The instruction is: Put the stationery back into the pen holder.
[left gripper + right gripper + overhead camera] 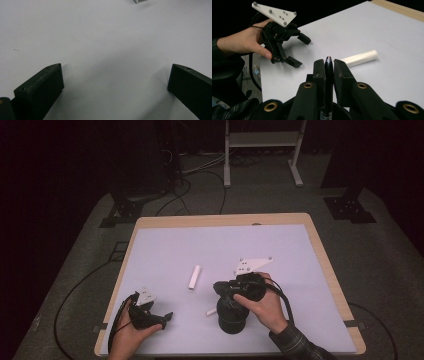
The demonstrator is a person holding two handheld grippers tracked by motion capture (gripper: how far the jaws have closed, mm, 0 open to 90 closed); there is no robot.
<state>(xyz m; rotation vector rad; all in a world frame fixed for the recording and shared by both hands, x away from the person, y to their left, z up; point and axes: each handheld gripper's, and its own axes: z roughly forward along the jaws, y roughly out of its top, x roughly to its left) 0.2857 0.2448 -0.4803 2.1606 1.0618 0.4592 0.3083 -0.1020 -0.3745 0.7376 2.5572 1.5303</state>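
My right gripper [328,62] is shut on a black pen [328,75] that stands upright between its jaws, tip up. In the high view this gripper [222,295] sits in a hand at the front middle, over a black cylindrical cup [231,319]. A white tube [194,277] lies on the white table top, a little beyond the jaws [359,58]. My left gripper [152,312] rests at the front left in the other hand, jaws wide apart and nothing between them [116,75]. It also shows at the upper left [300,51].
A small white piece [211,312] pokes out beside the black cup. The corner of a pale object [140,1] shows ahead of the left jaws. The table top [225,245] has a wooden rim. Cables and stand legs lie on the floor behind.
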